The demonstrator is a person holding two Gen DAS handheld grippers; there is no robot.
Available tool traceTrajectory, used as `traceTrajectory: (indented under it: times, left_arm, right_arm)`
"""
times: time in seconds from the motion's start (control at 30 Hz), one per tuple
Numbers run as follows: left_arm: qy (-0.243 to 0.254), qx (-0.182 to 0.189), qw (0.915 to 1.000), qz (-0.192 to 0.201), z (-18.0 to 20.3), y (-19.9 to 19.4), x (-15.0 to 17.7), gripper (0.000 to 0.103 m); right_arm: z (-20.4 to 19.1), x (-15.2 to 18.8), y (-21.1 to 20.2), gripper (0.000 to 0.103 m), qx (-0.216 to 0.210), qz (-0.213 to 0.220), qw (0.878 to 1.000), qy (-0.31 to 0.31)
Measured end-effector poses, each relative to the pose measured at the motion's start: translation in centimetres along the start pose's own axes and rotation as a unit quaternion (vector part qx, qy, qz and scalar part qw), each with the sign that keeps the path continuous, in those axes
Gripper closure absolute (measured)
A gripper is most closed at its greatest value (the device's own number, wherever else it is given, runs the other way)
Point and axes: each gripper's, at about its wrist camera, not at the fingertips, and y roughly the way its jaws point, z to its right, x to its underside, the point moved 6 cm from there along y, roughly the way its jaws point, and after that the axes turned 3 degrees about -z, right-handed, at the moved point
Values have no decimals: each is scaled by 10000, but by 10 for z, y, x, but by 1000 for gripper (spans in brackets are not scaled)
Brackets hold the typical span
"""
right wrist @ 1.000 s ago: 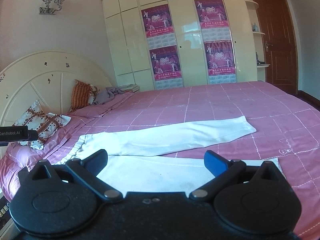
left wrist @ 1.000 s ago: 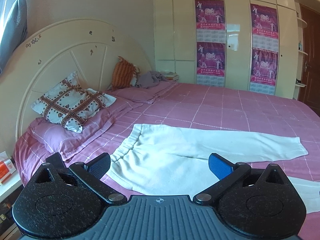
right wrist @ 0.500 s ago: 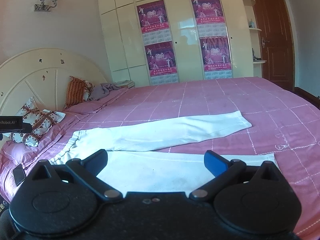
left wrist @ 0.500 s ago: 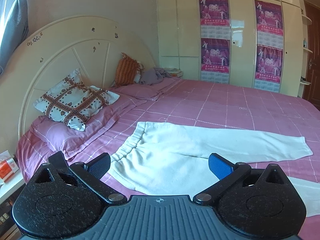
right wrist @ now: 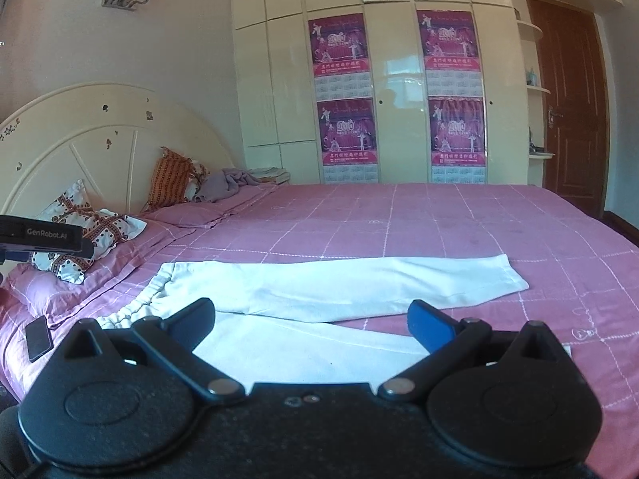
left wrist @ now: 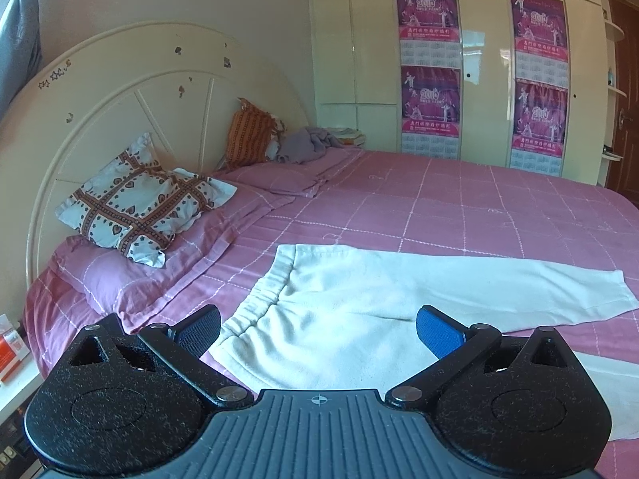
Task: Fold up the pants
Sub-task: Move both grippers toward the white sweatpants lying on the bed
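White pants [left wrist: 359,303] lie flat on the pink bed, waistband toward the pillows at the left, both legs stretched to the right. They also show in the right wrist view [right wrist: 339,283]. My left gripper [left wrist: 317,329] is open and empty, held above the waist and seat of the pants. My right gripper [right wrist: 311,321] is open and empty, held above the near leg. Neither gripper touches the cloth. The end of the near leg is partly hidden behind the gripper bodies.
Pink checked bedspread [left wrist: 459,207] covers the bed. Patterned pillow [left wrist: 139,203], orange cushion [left wrist: 249,133] and grey cloth [left wrist: 307,143] lie by the cream headboard [left wrist: 131,95]. A black phone [right wrist: 38,337] lies near the bed's left edge. Wardrobe with posters [right wrist: 399,99] stands behind.
Both views have shifted slightly: the pants sit a little more to the right in the left wrist view and a phone has come into the right wrist view. Both grippers stay open.
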Motion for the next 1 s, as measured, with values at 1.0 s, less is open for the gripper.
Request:
traceTrajectory:
  times: [1.0]
  left_arm:
    - [236,-373,9937,-1031,-27,277,-46,0]
  right_arm:
    - [-55,-39,258,28,-1002,-1130,9866,-618]
